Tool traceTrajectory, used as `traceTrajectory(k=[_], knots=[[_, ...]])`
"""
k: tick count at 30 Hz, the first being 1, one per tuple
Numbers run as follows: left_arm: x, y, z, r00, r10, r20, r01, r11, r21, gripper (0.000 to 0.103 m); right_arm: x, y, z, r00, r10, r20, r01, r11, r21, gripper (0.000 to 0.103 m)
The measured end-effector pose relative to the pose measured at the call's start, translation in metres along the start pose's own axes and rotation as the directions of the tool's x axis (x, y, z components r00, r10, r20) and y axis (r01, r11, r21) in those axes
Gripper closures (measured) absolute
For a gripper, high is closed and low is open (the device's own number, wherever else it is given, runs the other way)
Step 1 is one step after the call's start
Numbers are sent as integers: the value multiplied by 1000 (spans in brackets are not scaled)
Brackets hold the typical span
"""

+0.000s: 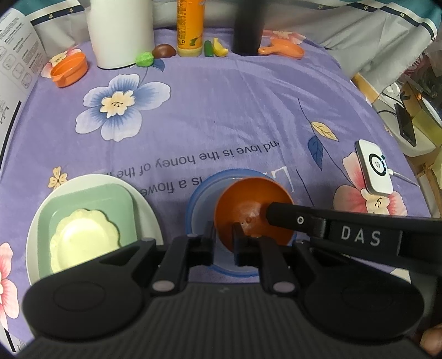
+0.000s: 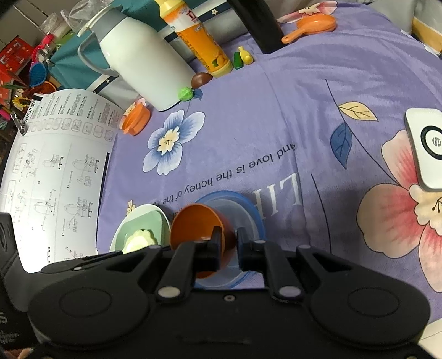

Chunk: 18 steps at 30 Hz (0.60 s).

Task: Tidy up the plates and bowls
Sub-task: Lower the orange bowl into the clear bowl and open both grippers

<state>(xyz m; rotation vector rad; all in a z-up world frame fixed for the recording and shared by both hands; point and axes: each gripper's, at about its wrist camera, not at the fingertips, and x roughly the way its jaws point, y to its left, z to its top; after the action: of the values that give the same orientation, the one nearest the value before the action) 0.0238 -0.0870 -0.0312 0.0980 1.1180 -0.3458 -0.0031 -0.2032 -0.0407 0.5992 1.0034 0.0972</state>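
Observation:
An orange bowl (image 1: 248, 198) (image 2: 193, 223) hangs tilted over a clear bowl with a blue rim (image 1: 199, 201) (image 2: 250, 205) on the purple flowered cloth. My left gripper (image 1: 223, 237) is shut on the orange bowl's near rim. My right gripper (image 2: 229, 240) is shut on the bowl's wall on the other side, and one of its fingers (image 1: 287, 216) reaches into the bowl from the right in the left wrist view. To the left lies a stack: a white plate (image 1: 149, 210), a green square plate (image 1: 83, 198) (image 2: 143, 221) and a cream scalloped dish (image 1: 83, 234) on top.
Along the far edge stand a white jug (image 1: 121, 33), an orange bottle (image 1: 190, 27), a black post (image 1: 248, 24), a small orange cup (image 1: 69, 69), an orange toy pan (image 1: 284, 49) and small toy foods. A white device (image 1: 375, 168) lies right, an instruction sheet (image 2: 55, 171) left.

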Motion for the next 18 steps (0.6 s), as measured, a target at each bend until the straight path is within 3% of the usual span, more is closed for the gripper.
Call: traceTrajectory(k=[10, 13, 15, 16, 18], knots=[[7, 0, 0, 1000, 6, -5, -6, 1000, 5, 89, 9, -4, -1, 1000, -1, -16, 2, 1000, 21, 89], [4, -1, -1, 1000, 10, 21, -10, 1000, 21, 78, 9, -2, -1, 1000, -7, -2, 7, 1000, 4, 77], [-1, -3, -2, 999, 20, 49, -21, 999, 35, 54, 6, 1, 0, 1000, -1, 11, 1, 1000, -10, 71], [-4, -3, -2, 997, 39, 68, -42, 998, 41, 48, 5, 3, 0, 1000, 5, 14, -4, 1000, -15, 69], [-14, -3, -4, 991, 59, 117, -66, 996, 53, 34, 0, 7, 1, 999, 2, 34, -1, 1000, -25, 42]])
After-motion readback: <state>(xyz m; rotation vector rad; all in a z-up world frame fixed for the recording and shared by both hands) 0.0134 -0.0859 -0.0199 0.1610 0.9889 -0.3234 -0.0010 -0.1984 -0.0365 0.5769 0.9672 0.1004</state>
